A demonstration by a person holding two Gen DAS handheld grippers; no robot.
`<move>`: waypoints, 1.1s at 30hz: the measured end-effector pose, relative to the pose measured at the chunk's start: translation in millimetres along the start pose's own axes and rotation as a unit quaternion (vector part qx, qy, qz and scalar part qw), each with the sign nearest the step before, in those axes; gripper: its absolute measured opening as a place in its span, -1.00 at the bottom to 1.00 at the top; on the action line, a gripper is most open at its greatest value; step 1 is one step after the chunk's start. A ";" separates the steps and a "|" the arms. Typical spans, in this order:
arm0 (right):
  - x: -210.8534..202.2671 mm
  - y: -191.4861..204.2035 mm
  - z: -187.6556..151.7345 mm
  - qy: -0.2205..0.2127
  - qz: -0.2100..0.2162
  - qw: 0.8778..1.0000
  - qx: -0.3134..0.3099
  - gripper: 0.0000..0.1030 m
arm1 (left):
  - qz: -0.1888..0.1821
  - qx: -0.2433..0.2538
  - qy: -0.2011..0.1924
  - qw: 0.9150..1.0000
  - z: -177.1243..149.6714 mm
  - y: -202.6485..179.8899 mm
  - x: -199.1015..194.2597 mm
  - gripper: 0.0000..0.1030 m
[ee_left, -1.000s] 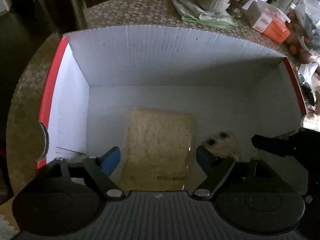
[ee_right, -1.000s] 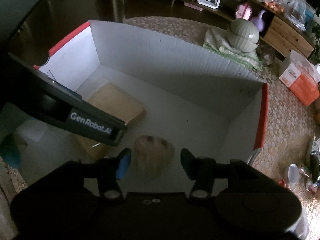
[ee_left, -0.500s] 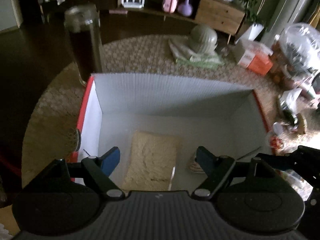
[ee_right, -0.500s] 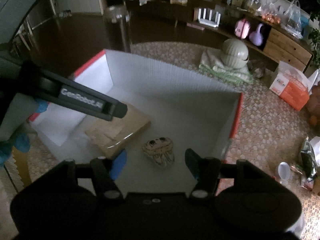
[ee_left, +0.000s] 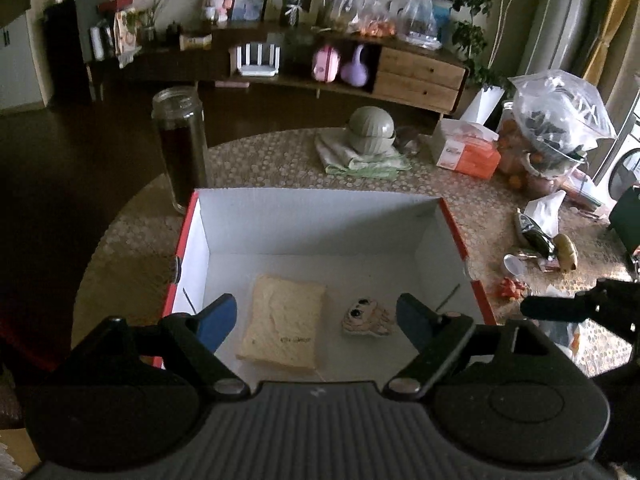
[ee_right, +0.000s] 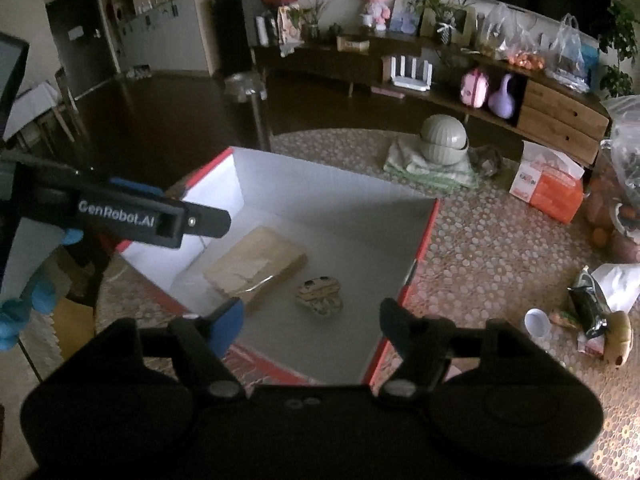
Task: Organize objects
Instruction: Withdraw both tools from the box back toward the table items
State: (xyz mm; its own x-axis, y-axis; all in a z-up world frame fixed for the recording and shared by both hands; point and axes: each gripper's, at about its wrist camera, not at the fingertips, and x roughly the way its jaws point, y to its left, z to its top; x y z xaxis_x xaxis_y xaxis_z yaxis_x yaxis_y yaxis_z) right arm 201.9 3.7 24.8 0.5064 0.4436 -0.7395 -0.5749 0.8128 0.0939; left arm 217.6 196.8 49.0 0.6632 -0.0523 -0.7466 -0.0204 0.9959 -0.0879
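Both tongs are spread wide and carry nothing; the left gripper (ee_left: 316,316) hangs above the near end of the box (ee_left: 320,208), and the right gripper (ee_right: 312,316) sits over its near right corner; a second ago they were both down deep inside it, and now they have come up and back, so the whole room shows behind them. Left behind on the white floor of the box are the two things they brought: the tan flat packet (ee_left: 284,334) lying lengthwise on the left, and just beside it, not touching, the small cartoon-face pouch (ee_left: 366,318); neither has shifted since the tongs let go. I'd judge this pair as stowed and the hands as free for the next fetch; out on the patterned table (ee_right: 500,248) to the right lies a loose scatter, a small white cup (ee_right: 538,322), a dark wrapper (ee_right: 588,310) and a brownish plush toy (ee_right: 620,340), which look the likeliest things still to gather; the tissue box (ee_right: 550,188) and stacked bowls (ee_right: 444,140) stand farther back.
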 end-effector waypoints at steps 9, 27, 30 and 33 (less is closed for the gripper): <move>-26.8 -5.0 -19.8 -0.032 0.023 0.999 0.019 0.63 | 0.009 0.017 -0.047 0.999 -36.9 -12.4 -32.9 0.82; -86.0 -16.5 -83.5 -0.079 0.040 0.996 0.016 0.84 | -0.065 -0.001 -0.124 0.990 -110.0 -45.2 -66.2 1.00; -97.3 -18.8 -93.7 -0.098 0.028 0.995 0.015 0.86 | -0.060 0.001 -0.130 0.990 -118.4 -48.7 -70.1 1.00; -108.8 -23.8 -103.9 -0.116 0.025 0.993 0.024 0.89 | -0.047 0.008 -0.147 0.988 -126.9 -56.5 -75.5 1.00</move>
State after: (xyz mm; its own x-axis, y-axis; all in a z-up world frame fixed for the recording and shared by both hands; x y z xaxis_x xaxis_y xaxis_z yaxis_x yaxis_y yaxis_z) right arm 93.7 -103.1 33.7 0.6158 0.5535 -0.5607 -0.5740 0.8027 0.1620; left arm 73.7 135.2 26.6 0.8506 -0.1240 -0.5110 0.0623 0.9887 -0.1362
